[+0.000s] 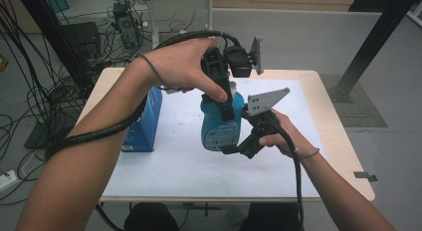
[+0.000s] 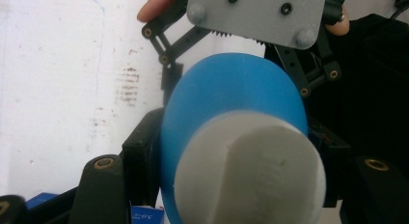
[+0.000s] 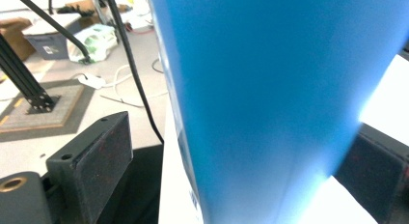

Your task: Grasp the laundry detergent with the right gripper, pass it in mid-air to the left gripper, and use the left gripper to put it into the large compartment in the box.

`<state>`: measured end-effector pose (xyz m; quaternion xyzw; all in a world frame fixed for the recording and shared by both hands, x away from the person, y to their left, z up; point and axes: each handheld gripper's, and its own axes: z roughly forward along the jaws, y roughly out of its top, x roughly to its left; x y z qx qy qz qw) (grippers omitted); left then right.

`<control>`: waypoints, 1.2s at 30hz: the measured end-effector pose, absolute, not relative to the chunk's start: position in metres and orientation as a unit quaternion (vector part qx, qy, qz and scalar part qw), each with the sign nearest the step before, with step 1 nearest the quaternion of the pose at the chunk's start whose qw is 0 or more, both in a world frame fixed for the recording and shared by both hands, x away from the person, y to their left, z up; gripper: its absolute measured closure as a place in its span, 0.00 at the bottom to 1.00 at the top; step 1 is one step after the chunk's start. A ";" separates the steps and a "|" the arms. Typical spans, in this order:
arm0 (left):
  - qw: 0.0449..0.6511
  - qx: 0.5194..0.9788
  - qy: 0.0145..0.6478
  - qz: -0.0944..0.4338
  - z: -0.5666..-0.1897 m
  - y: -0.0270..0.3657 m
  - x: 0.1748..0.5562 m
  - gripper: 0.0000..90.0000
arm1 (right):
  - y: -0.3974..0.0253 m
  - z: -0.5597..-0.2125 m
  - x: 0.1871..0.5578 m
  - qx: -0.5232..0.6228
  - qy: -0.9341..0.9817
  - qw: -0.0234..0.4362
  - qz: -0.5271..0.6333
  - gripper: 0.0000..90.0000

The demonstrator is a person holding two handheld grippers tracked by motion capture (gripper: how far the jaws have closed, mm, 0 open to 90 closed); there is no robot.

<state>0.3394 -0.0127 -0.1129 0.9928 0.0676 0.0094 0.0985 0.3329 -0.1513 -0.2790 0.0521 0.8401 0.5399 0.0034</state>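
- While the blue plastic bottle with a white screw cap stood upright near the middle of the white-topped counter, both claws were already on it, so the reach and the grip looked finished.
- What seemed left was the cap itself: it sat on the neck, and I judged it not yet unscrewed, though no turn could be read from the pictures.
- At the top, the left claw came down from above; in the left gripper view its jaws flanked the bottle's shoulder below the white cap, apparently pressed to it.
- Lower down, the right claw pinched the blue body from the side, the wall filling the gap between its jaws.
- Whether the bottle held anything could not be told, since its wall was opaque and its mouth covered.
- Just left of the bottle stood a blue cardboard box, closed, its contents hidden.
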 end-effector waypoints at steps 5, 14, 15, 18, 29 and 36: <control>0.092 0.992 0.080 0.010 -0.115 -0.013 0.342 0.41 | -0.158 -0.276 0.334 0.063 0.848 0.007 0.527 0.05; 0.079 0.992 0.100 0.010 -0.117 -0.010 0.347 0.41 | -0.168 -0.281 0.339 0.083 0.878 0.008 0.472 0.04; 0.078 0.992 0.103 0.010 -0.117 -0.010 0.347 0.41 | -0.169 -0.282 0.340 0.085 0.883 0.007 0.462 0.04; 0.079 0.990 0.114 0.015 -0.117 -0.008 0.347 0.41 | -0.173 -0.284 0.341 0.093 0.894 0.008 0.438 0.04; 0.076 0.985 0.153 0.025 -0.115 0.004 0.351 0.41 | -0.189 -0.293 0.347 0.141 0.923 0.022 0.357 0.05; 0.071 0.979 0.185 0.052 -0.113 0.013 0.355 0.41 | -0.201 -0.297 0.353 0.177 0.937 0.020 0.301 0.05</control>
